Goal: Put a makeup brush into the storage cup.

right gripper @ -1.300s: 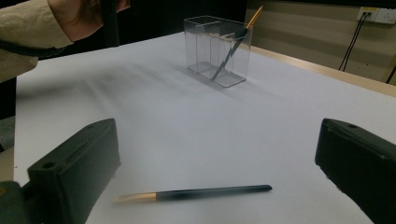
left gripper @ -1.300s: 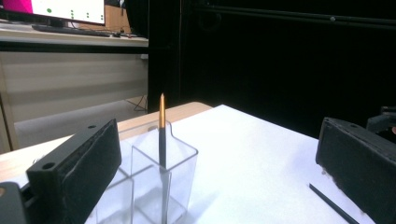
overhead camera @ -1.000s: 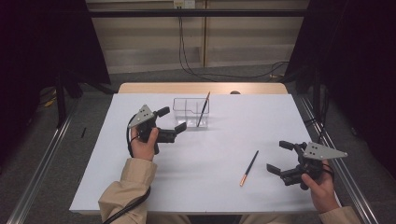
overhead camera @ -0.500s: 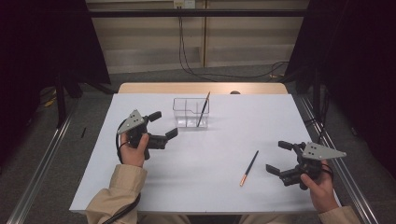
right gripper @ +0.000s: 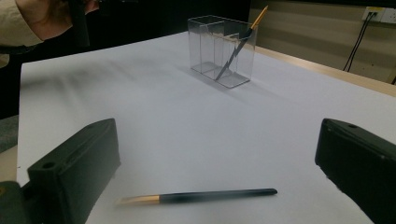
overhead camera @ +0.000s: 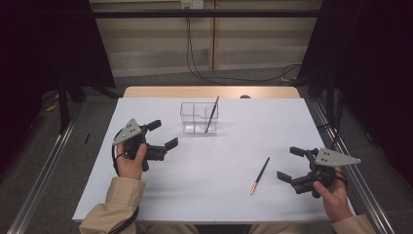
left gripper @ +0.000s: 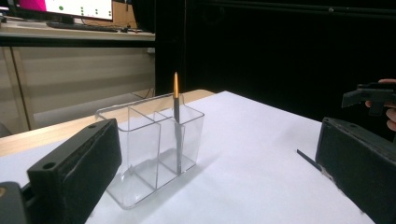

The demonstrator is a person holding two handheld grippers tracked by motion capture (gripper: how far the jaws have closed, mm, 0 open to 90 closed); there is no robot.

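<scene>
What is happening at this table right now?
A person holds a gripper in each hand over a white table. One pen already stands tilted in the clear organizer. A second pen lies flat on the table near the right gripper, which is open and empty. The left gripper is also open and holds nothing.

The left gripper's [left gripper: 219, 177] two black jaws are standing wide apart at the bottom corners. Between them a clear plastic box with three compartments [left gripper: 149, 144] is sitting on the white table [left gripper: 261, 154]. A dark pen with an orange end [left gripper: 176, 121] is standing upright in one end compartment. At the far right, the right gripper [left gripper: 371, 95] is showing dimly.
</scene>
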